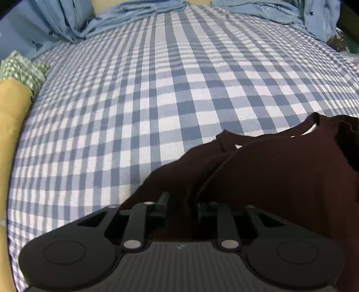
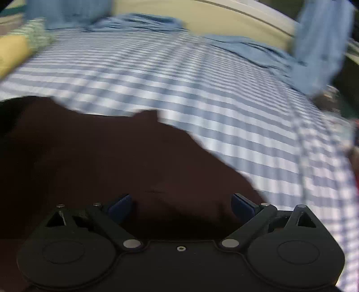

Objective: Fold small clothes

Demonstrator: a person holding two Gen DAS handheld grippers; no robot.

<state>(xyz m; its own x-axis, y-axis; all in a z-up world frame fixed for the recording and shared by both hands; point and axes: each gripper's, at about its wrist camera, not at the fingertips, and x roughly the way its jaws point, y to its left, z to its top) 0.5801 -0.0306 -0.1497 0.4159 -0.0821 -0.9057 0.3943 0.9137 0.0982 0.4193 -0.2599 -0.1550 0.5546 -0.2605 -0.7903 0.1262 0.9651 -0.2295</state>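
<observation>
A dark maroon garment [image 1: 280, 168] lies on the blue-and-white checked sheet [image 1: 157, 101], with its neck opening and a white label at the far right. My left gripper [image 1: 182, 204] stands over its left edge, jaws a little apart, and a raised fold of the dark cloth sits in the gap. In the blurred right wrist view the same garment [image 2: 101, 146] fills the lower left. My right gripper [image 2: 181, 206] is wide open just above it, its blue pads [image 2: 121, 206] well apart with flat cloth below them.
Crumpled light-blue bedding [image 1: 67, 24] lines the far edge of the sheet. A green checked cloth [image 1: 20, 69] and a yellow cushion [image 1: 13, 101] sit at the left. More blue cloth [image 2: 318, 45] hangs at the right, in front of a cream panel [image 2: 224, 18].
</observation>
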